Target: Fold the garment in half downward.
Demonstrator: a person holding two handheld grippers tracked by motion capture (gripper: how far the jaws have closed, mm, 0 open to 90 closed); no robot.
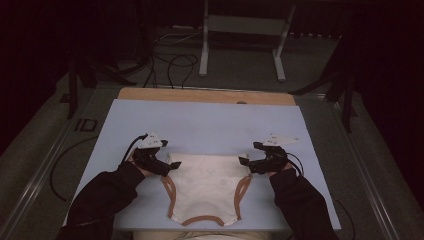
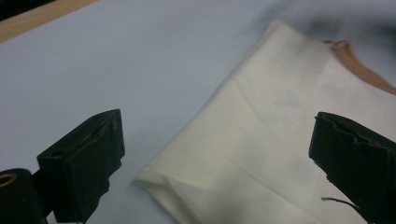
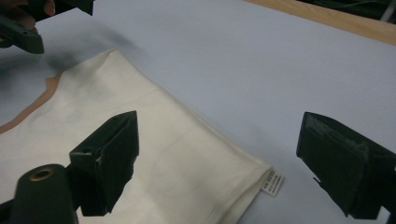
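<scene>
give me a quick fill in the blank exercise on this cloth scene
1. The cream cloth garment has trim coloured ____.
2. It lies on a flat pale ____ board.
3. Both the left gripper and the right gripper have jaws that stand ____.
4. A small white ____ sits at the garment's corner by the right gripper.

Missing words: orange-brown; blue; open; label

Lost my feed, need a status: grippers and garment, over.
Left hand-held gripper open at cream cloth garment with brown trim, far left corner. Right hand-held gripper open at far right corner. Garment flat on pale blue board. Nothing in the way.
</scene>
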